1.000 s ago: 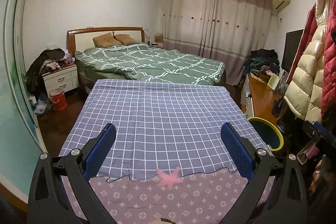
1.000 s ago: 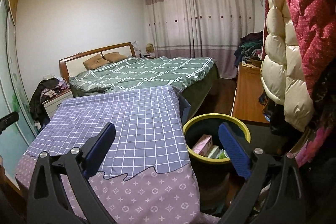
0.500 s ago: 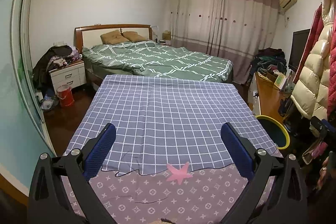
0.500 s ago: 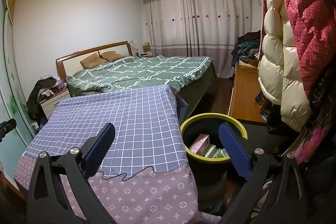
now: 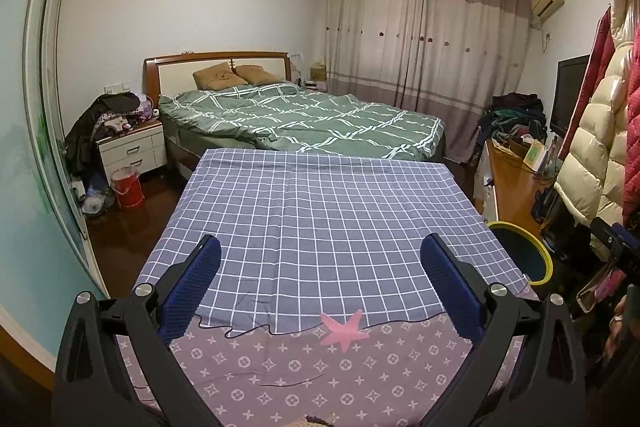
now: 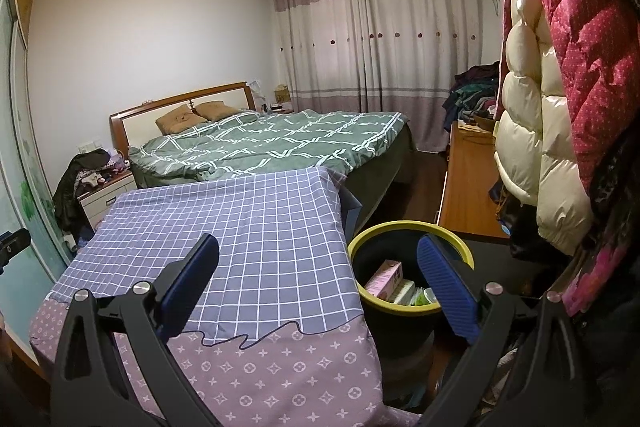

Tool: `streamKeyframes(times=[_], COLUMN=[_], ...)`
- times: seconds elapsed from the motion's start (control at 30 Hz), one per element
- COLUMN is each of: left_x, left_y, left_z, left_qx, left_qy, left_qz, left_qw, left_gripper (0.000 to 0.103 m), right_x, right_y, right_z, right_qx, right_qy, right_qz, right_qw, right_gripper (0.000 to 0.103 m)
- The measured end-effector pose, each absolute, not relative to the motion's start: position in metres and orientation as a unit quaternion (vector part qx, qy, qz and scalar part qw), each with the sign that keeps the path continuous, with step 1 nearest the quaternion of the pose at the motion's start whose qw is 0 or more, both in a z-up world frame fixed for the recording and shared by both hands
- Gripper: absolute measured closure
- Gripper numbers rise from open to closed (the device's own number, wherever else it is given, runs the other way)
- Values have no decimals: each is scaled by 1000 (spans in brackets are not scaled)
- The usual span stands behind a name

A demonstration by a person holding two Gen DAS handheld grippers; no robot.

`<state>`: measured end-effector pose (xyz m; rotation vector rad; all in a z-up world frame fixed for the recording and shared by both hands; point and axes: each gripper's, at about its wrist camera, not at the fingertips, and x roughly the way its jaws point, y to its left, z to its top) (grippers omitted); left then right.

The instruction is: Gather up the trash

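A black trash bin with a yellow rim (image 6: pixel 408 227) stands on the floor at the right side of the cloth-covered table (image 6: pixel 256 227). Inside it lie a pink box (image 6: pixel 385 275) and other packaging. The bin also shows in the left wrist view (image 5: pixel 520 227). My right gripper (image 6: pixel 318 277) is open and empty, held above the table's right edge and the bin. My left gripper (image 5: pixel 320 279) is open and empty, held above the near end of the table (image 5: pixel 320 211). No trash shows on the cloth.
A green bed (image 5: pixel 304 119) lies beyond the table. A nightstand (image 5: pixel 134 151) with clothes and a red bucket (image 5: pixel 127 187) stand at left. A wooden desk (image 6: pixel 464 183) and hanging puffer jackets (image 6: pixel 532 131) crowd the right side. A pink star (image 5: pixel 345 325) is printed on the cloth.
Both grippers have pulled back and tilted up slightly, so the room sits lower in both views. Both stay open and empty.
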<state>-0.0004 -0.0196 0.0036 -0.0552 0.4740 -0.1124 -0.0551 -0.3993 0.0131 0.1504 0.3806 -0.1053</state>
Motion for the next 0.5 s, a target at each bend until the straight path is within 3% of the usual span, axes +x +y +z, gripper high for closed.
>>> streamKeyframes(times=[0.5], left_x=[-1], left_y=[-22], left_z=[3], left_qx=[-24], left_qy=[240], left_qz=[-59], left_qw=[969], left_gripper=[5], right_x=[-51], right_y=[-398], right_z=[9], right_qx=[78], right_qy=[195], right_qz=[-48], right_qw=[976], right_gripper=[8])
